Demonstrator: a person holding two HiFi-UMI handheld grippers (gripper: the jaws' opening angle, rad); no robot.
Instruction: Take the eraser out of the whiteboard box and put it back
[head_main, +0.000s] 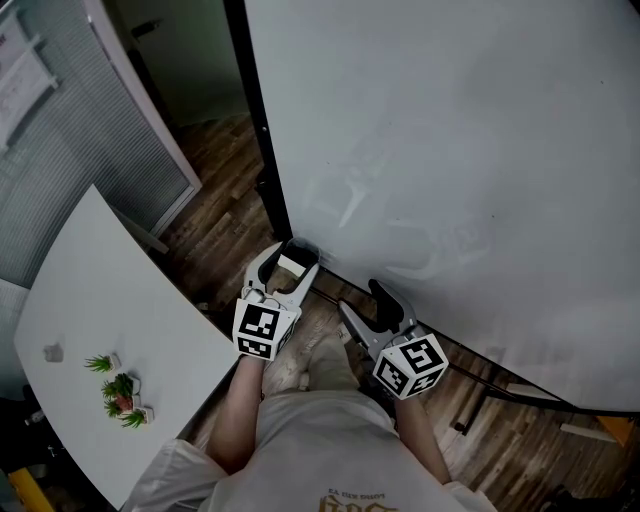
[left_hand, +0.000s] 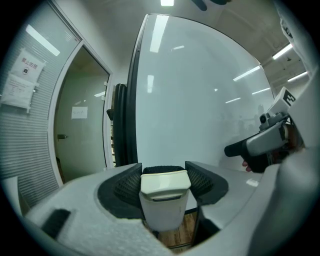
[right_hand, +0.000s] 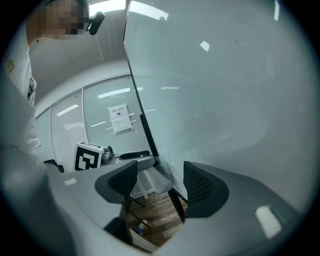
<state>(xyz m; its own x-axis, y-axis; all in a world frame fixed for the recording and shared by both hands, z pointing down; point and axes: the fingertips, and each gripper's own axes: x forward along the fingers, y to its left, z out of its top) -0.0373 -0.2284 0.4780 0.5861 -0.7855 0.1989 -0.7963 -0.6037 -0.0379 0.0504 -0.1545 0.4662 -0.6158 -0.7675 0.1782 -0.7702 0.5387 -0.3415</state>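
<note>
A white eraser (left_hand: 164, 196) sits upright between the pads of my left gripper (left_hand: 165, 181), which is shut on it. In the head view the eraser (head_main: 292, 265) is at the lower left corner of the whiteboard (head_main: 450, 130), held by the left gripper (head_main: 284, 272). A clear box (right_hand: 159, 181) hangs at the board's black edge, just past the left gripper's tips. My right gripper (head_main: 364, 306) is to the right, near the board's bottom rail, open with nothing between its pads (right_hand: 199, 182).
A white table (head_main: 90, 300) with small green plants (head_main: 118, 385) stands at the left. Behind it are a blind-covered glass wall (head_main: 60, 150) and a doorway. The floor (head_main: 230, 220) is wood. The board's stand feet (head_main: 480, 400) lie low on the right.
</note>
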